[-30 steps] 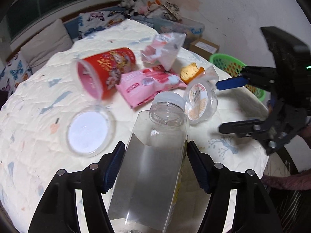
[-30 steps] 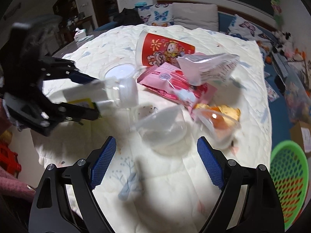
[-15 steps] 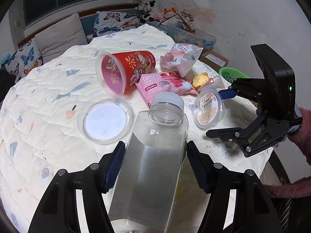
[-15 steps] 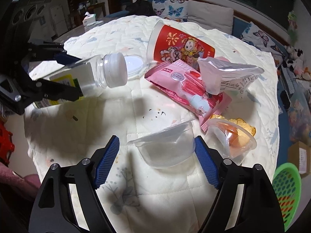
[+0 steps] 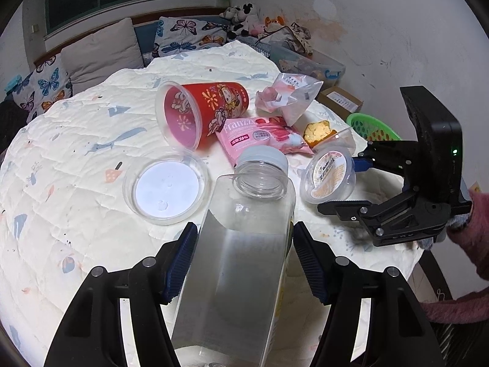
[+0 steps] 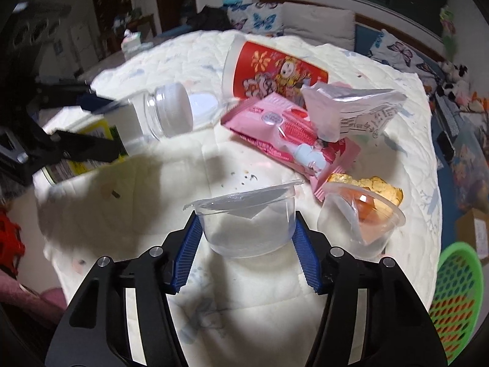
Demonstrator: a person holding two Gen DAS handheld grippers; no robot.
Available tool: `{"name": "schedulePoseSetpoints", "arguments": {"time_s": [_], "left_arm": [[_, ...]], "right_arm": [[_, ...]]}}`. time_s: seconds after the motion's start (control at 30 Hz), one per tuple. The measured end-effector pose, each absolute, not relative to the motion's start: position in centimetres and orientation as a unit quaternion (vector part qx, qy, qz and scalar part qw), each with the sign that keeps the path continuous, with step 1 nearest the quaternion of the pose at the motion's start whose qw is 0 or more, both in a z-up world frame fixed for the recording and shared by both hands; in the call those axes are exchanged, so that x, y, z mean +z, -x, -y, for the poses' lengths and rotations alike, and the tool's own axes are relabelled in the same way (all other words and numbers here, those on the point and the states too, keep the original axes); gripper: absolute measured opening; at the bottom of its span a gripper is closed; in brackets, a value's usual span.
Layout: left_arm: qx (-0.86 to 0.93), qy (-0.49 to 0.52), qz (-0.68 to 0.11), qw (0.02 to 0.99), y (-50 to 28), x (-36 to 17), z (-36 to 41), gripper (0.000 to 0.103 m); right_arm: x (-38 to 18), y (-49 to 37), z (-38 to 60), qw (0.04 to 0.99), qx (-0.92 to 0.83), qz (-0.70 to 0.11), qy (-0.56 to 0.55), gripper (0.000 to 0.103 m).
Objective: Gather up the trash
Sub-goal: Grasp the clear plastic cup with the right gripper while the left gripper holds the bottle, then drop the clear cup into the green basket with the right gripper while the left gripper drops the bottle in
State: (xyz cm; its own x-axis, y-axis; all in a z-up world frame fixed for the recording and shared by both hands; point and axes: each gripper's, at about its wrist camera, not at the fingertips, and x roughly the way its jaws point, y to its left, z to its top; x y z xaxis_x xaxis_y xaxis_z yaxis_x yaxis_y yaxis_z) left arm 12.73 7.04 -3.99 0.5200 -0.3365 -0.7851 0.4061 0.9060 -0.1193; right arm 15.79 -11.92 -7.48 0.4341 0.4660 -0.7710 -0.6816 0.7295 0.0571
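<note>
My left gripper (image 5: 244,257) is clamped on the clear plastic bottle (image 5: 244,253), holding it above the quilted table (image 5: 76,183). My right gripper (image 6: 244,244) is closing on the small clear cup (image 6: 247,223), its blue pads (image 6: 188,253) touching both sides. From that cup, the pink wrapper (image 6: 290,134) and red cup (image 6: 275,70) lie farther back, and the green basket (image 6: 458,302) sits off the table's right edge.
</note>
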Motion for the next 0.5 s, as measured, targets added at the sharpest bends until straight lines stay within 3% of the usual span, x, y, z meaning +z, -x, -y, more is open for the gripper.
{"name": "schedulePoseSetpoints", "arguments": {"time_s": [0.5], "left_arm": [[-0.25, -0.045, -0.423, 0.87, -11.8, -2.2, -1.5, 0.062]], "right_arm": [[-4.4, -12.3, 19.2, 0.882, 0.268, -0.386, 0.041, 0.059]]}}
